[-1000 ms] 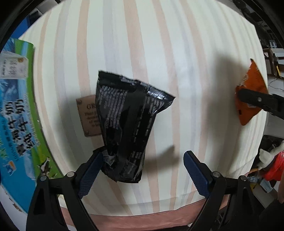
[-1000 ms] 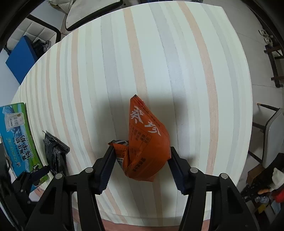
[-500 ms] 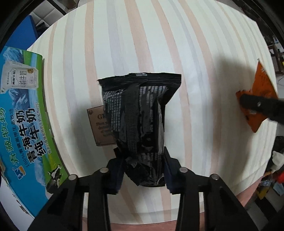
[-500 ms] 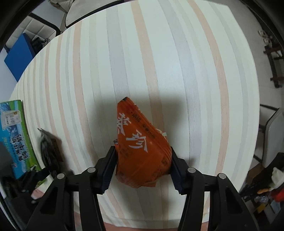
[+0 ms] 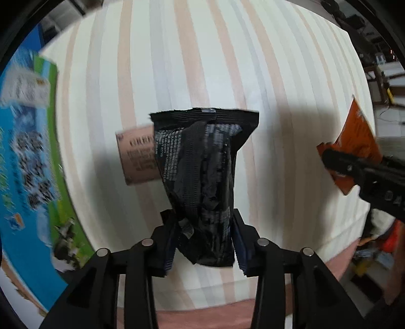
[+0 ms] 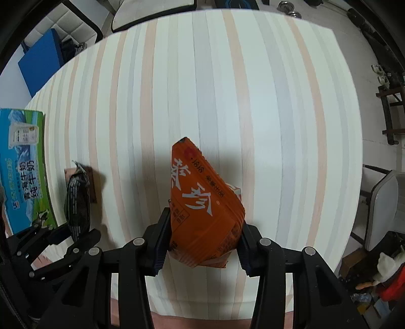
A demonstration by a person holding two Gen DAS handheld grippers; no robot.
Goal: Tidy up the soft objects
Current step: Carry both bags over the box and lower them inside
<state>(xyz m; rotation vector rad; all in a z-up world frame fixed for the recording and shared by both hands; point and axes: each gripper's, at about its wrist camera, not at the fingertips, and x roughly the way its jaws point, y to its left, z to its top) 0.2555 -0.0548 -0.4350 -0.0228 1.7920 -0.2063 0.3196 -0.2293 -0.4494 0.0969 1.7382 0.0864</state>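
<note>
The left gripper [image 5: 203, 243] is clamping a crinkled black foil snack packet [image 5: 202, 174] while the right gripper [image 6: 202, 243], jaws just closing, is pinching a puffy orange plastic pouch [image 6: 205, 205], both hanging over the striped tablecloth [image 6: 227, 76], seemingly for sorting.

the striped tablecloth [image 6: 253, 101] lay bare and passable ahead; a blue-green milk carton box [image 6: 22, 164] and a small brown card [image 5: 136, 157] blocked the left side.

Cluttered workroom or lab: striped table [image 6: 253, 88], chair [image 6: 382, 210], dumbbell [image 6: 288, 10], tiled floor.
</note>
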